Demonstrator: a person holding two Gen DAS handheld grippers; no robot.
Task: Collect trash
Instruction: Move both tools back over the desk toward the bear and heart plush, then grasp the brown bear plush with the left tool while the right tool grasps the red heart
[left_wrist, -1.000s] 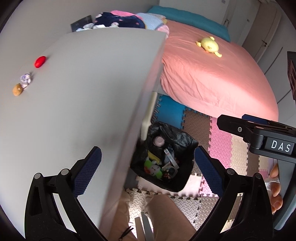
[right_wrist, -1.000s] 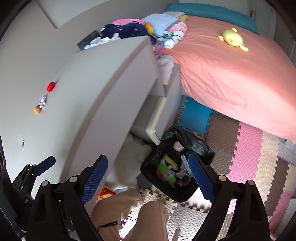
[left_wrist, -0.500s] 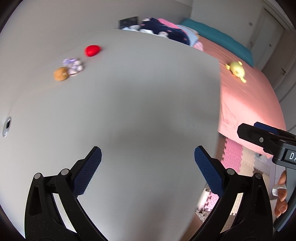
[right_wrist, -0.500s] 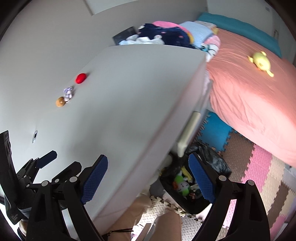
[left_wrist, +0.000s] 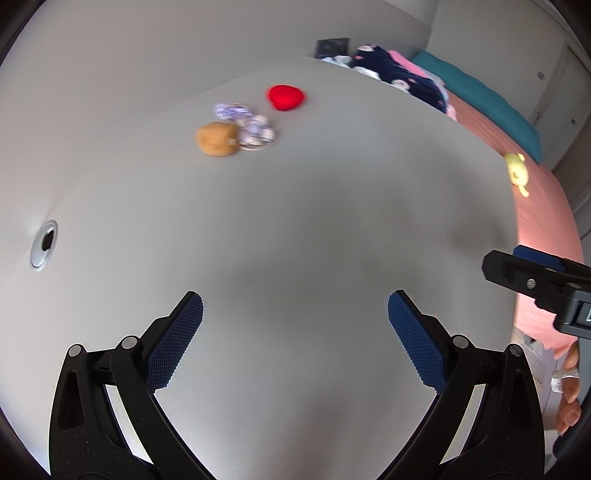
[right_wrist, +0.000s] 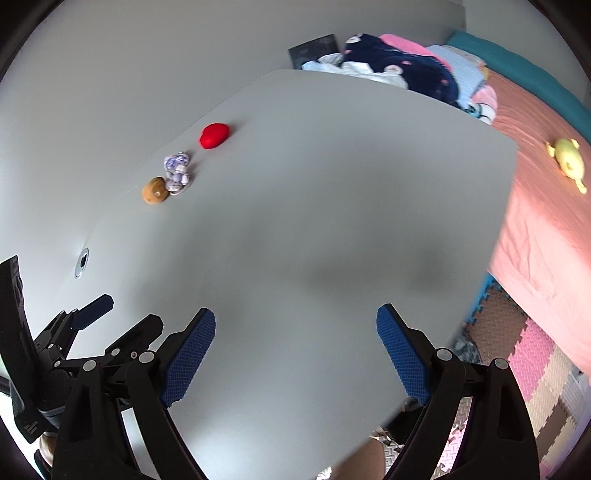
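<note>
Grey counter (left_wrist: 295, 221) fills both views; you're between pickups, on the reach step. Both claws wide, nothing between the pads: left claw (left_wrist: 295, 321), right claw (right_wrist: 295, 332). Trash sits at the far side of the counter, well apart from both: red lump (left_wrist: 286, 96), crumpled wrapper (left_wrist: 247, 123) touching a brown ball (left_wrist: 218, 139). Next move, I'd judge: carry one claw across and straddle a single piece; the wrapper and ball crowd each other. No bin clearly in view now, so contents can't be told.

Pink bed (right_wrist: 546, 221) right of grey desk (right_wrist: 314, 221) — yellow plush (right_wrist: 567, 162) on bedspread, clothes pile (right_wrist: 399, 70) behind.
</note>
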